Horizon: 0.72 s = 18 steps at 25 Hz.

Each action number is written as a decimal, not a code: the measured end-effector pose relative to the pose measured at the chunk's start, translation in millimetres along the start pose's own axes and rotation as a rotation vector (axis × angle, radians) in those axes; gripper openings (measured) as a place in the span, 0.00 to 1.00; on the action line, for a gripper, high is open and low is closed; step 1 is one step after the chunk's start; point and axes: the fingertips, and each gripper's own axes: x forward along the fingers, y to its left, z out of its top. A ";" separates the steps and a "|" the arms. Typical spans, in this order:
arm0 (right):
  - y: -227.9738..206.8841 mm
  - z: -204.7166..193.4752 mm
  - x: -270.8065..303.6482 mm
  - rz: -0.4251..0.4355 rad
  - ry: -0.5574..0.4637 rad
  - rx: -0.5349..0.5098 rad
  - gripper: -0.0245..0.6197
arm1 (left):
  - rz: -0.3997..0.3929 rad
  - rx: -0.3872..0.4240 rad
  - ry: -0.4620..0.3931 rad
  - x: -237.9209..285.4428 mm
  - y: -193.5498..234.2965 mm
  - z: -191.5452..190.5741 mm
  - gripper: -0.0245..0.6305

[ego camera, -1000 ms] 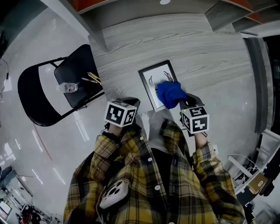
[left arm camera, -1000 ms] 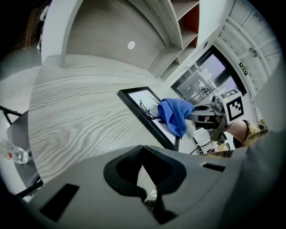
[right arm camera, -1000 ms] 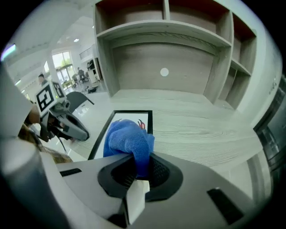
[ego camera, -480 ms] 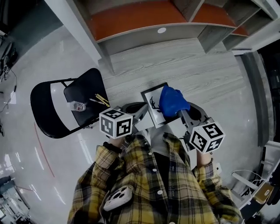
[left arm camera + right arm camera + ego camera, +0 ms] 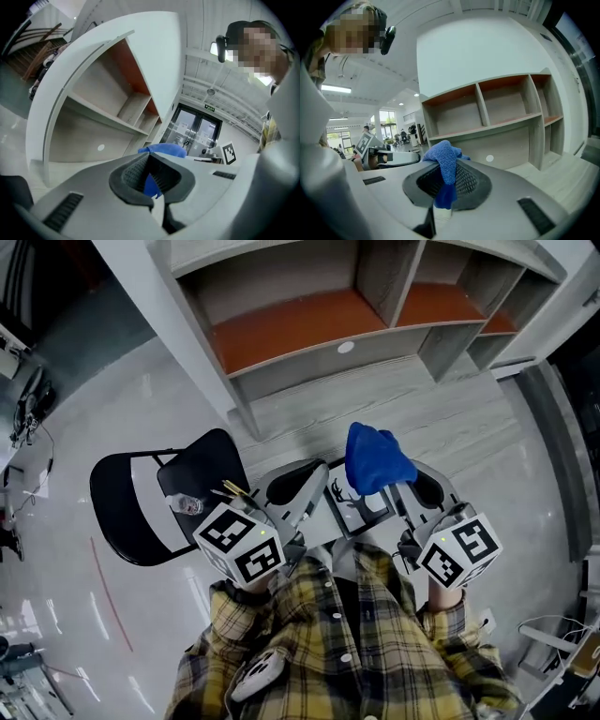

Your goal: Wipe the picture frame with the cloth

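Two claws side by side: right gripper point(image 5: 444, 182) clenches the crumpled blue cloth point(image 5: 443, 159), left gripper point(image 5: 151, 178) pinched shut, empty; black-rimmed picture frame point(image 5: 364, 511) lies between them.

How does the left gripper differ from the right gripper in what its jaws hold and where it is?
The right gripper has its jaws shut on the blue cloth, which bunches above them; the left gripper has its jaws shut together with nothing held. In the head view the left gripper is left of the picture frame, the right gripper right of it. Both face the shelf unit.
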 end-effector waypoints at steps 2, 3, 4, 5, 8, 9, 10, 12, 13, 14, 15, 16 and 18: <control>5.8 9.0 -2.0 0.007 -0.022 -0.007 0.10 | -0.001 0.027 -0.022 -4.8 -7.7 11.8 0.05; 8.0 12.3 -2.8 0.009 -0.029 -0.010 0.10 | 0.001 0.037 -0.028 -6.4 -10.1 15.7 0.05; 9.8 14.9 -3.7 0.011 -0.034 -0.013 0.10 | 0.001 0.046 -0.032 -7.5 -12.0 18.4 0.05; 11.4 16.8 -4.6 0.013 -0.038 -0.015 0.10 | 0.001 0.052 -0.035 -8.4 -13.5 20.2 0.05; 16.0 19.6 -7.4 0.016 -0.040 -0.026 0.10 | 0.001 0.062 -0.037 -10.5 -16.1 22.4 0.05; 17.3 20.1 -8.0 0.017 -0.038 -0.030 0.10 | 0.000 0.066 -0.036 -10.8 -16.6 22.9 0.05; 18.4 20.2 -8.3 0.017 -0.036 -0.033 0.10 | -0.002 0.068 -0.036 -10.8 -17.1 23.5 0.04; 20.1 19.6 -9.0 0.016 -0.031 -0.038 0.10 | -0.010 0.072 -0.036 -10.4 -18.8 24.3 0.04; 21.0 19.1 -9.6 0.015 -0.030 -0.041 0.10 | -0.014 0.074 -0.035 -10.3 -20.0 24.2 0.05; 21.8 18.5 -10.5 0.013 -0.030 -0.044 0.10 | -0.017 0.077 -0.034 -10.2 -21.1 23.8 0.05; 22.6 17.8 -11.4 0.010 -0.029 -0.046 0.10 | -0.020 0.079 -0.032 -10.3 -22.1 23.1 0.05; 23.2 17.0 -12.3 0.007 -0.029 -0.048 0.10 | -0.022 0.080 -0.029 -10.3 -23.0 22.1 0.05; 23.3 14.8 -14.3 0.000 -0.026 -0.048 0.10 | -0.025 0.082 -0.023 -10.6 -24.4 20.0 0.04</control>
